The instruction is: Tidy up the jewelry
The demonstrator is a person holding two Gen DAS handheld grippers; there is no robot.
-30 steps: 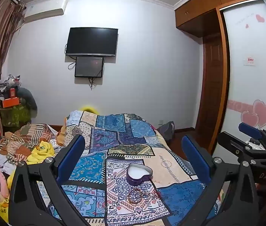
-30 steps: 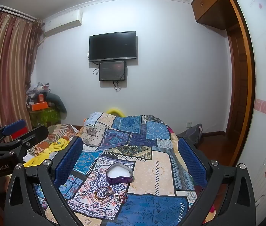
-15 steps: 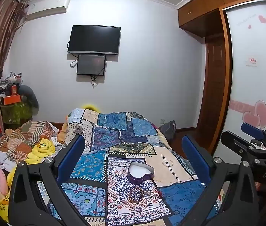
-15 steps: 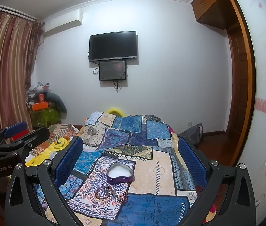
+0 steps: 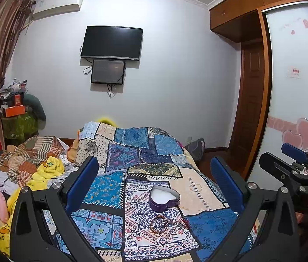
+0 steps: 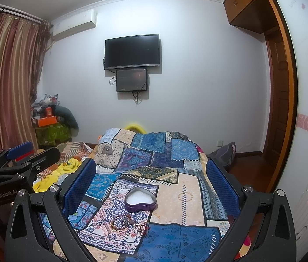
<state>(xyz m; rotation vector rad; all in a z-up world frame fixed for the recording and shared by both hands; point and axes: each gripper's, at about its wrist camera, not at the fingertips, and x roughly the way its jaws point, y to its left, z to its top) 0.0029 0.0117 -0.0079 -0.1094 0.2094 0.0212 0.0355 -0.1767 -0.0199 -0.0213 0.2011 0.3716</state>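
Both claws, left claw (image 5: 154, 174) and right claw (image 6: 150, 172), spread empty as before, heart-shaped box (image 5: 164, 197) and bracelet (image 5: 158, 224) unmoved.

The tangle of beaded bracelets and fine chain (image 5: 165, 222) lying on the patchwork bedspread (image 5: 197, 187) just in front of the purple heart-shaped tin (image 5: 164, 197) is too small for single pieces to be counted — in the right wrist view (image 6: 125, 221) as well. The near end of the bed is cut off by the lower edge and hidden behind the black gripper frames. The tin's white interior (image 6: 140, 199) cannot be made out in detail.
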